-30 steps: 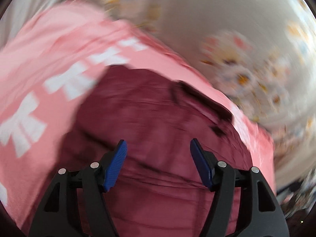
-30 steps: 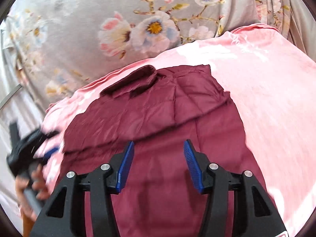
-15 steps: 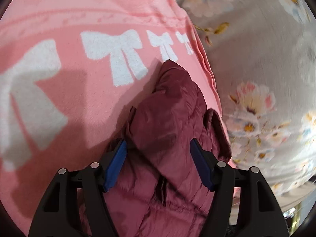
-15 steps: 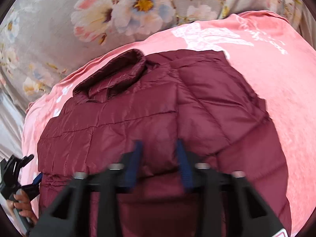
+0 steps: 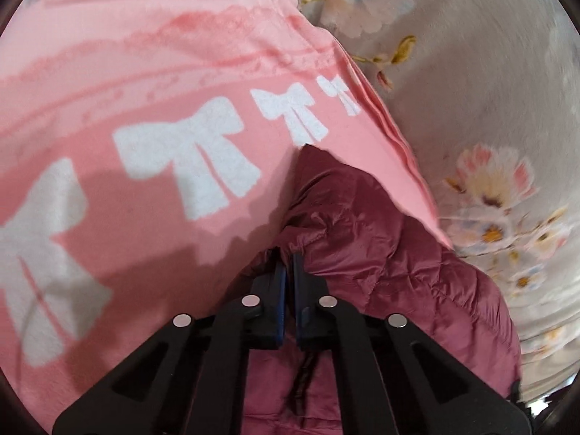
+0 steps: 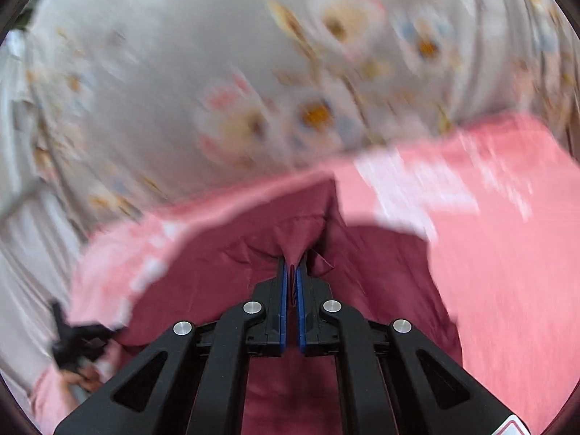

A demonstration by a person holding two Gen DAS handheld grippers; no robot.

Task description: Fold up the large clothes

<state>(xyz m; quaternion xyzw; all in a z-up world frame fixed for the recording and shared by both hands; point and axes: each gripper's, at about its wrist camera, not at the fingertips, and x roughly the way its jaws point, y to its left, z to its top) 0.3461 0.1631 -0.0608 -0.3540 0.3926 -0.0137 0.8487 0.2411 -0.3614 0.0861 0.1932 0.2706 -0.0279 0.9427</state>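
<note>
no readable text, labels, brands or numbers anywhere

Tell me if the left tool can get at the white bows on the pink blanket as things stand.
Probably not right away: the left tool is shut on the maroon jacket. The white bows lie bare just ahead on the pink blanket, nothing covering them, but it would have to release first.

The left gripper (image 5: 289,259) is pinched tight, a fold of maroon jacket (image 5: 380,253) caught at its fingertips. The right gripper (image 6: 292,264) is likewise clamped, fabric bunched between its blue pads (image 6: 284,301).
</note>
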